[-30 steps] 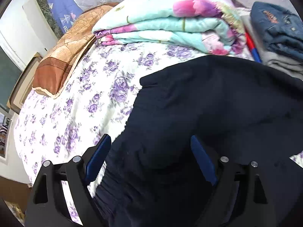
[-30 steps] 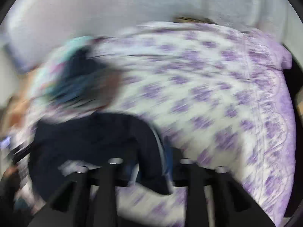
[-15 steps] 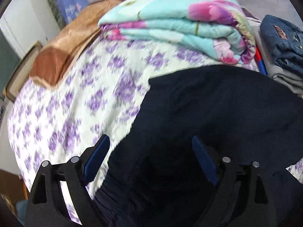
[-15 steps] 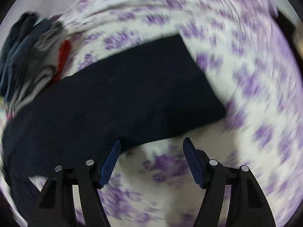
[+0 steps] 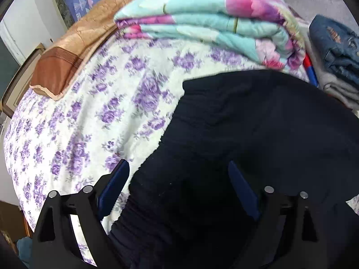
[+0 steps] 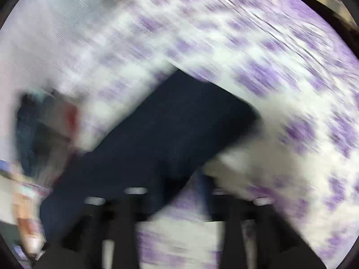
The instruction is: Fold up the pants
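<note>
Wider: left hand-held gripper (image 5: pixel 179 179) (over pants (image 5: pixel 258 123))

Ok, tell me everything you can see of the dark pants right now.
The dark navy pants lie on the purple-flowered bedsheet, a soft, matte, lightly wrinkled fabric with no print showing. In the left wrist view a squared corner points toward the folded floral quilt, and the cloth bunches into gathered ridges near the open left gripper, whose blue pads straddle it without pressing. The blurred right wrist view shows a long flat panel ending in a straight edge.
</note>
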Demonstrator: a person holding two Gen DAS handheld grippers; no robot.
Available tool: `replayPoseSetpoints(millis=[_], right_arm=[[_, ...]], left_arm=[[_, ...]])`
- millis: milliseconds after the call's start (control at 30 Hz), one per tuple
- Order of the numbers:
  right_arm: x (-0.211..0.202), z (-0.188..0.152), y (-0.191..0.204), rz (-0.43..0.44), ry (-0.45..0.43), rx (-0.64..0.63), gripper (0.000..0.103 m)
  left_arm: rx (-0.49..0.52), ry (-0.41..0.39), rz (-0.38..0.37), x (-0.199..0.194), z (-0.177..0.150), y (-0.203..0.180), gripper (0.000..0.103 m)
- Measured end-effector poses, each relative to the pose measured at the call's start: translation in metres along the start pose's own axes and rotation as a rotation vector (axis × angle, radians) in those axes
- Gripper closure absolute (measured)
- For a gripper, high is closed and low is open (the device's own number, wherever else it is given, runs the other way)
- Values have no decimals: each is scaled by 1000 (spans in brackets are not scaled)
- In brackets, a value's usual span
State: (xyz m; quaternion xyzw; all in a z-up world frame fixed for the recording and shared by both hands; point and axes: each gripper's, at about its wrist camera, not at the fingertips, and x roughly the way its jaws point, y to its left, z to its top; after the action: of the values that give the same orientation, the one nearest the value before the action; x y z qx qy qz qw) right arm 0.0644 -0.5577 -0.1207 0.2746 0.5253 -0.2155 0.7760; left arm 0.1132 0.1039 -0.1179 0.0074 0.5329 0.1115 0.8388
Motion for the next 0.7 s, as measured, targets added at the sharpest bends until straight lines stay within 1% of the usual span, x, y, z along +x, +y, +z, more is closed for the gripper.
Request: replayPoseSetpoints(millis=[33,100,133,200,233,300,400,433,467,500,533,567,600,633,667,700], right_arm=[[12,-6,-9,-116,70,9,35],[-1,-11,-12,-94,28,35,36],[-14,-12,-6,-115,-26,16,34],[-33,-15,11,-119,-104,-51,33],[-41,-18,25,-107,-133,-96,27],[-52,-25,41,-93,-161,-146,21],[-66,-46,64,-33,-172,-235,18],[-69,-54,75,-33,-173,-269,17],[-72,-63,86,-38,-172,-301,17],[-74,-67,89,-35,-171,-316,16],[-77,-75,97,-30,-168,-342,16],[-75,-75,104,-30,-165,-352,16],[-77,-82,110,-27,-158,-370,16],[-79,-83,109,-23,-156,-378,15],[-79,-87,111,-20,-152,-381,15],[-79,-89,113,-16,-146,-380,14]], left_arm=[[11,13,-1,3,2,-1,16],[25,-14,-6,-3,6,-1,16],[35,-43,-16,-10,11,1,16],[54,-71,-31,-15,22,2,16],[71,-85,-42,-17,32,3,16],[115,-96,-49,-17,47,0,12],[260,-135,-9,-4,73,-16,13],[322,-113,-4,7,83,-24,17],[354,-91,-16,14,88,-29,20],[390,-67,-40,21,93,-35,23],[427,-50,-67,28,96,-42,24],[455,-36,-91,33,98,-49,25],[493,-16,-115,40,97,-56,29],[517,1,-128,44,95,-62,41],[545,27,-145,48,92,-68,42],[574,27,-129,52,90,-74,43]])
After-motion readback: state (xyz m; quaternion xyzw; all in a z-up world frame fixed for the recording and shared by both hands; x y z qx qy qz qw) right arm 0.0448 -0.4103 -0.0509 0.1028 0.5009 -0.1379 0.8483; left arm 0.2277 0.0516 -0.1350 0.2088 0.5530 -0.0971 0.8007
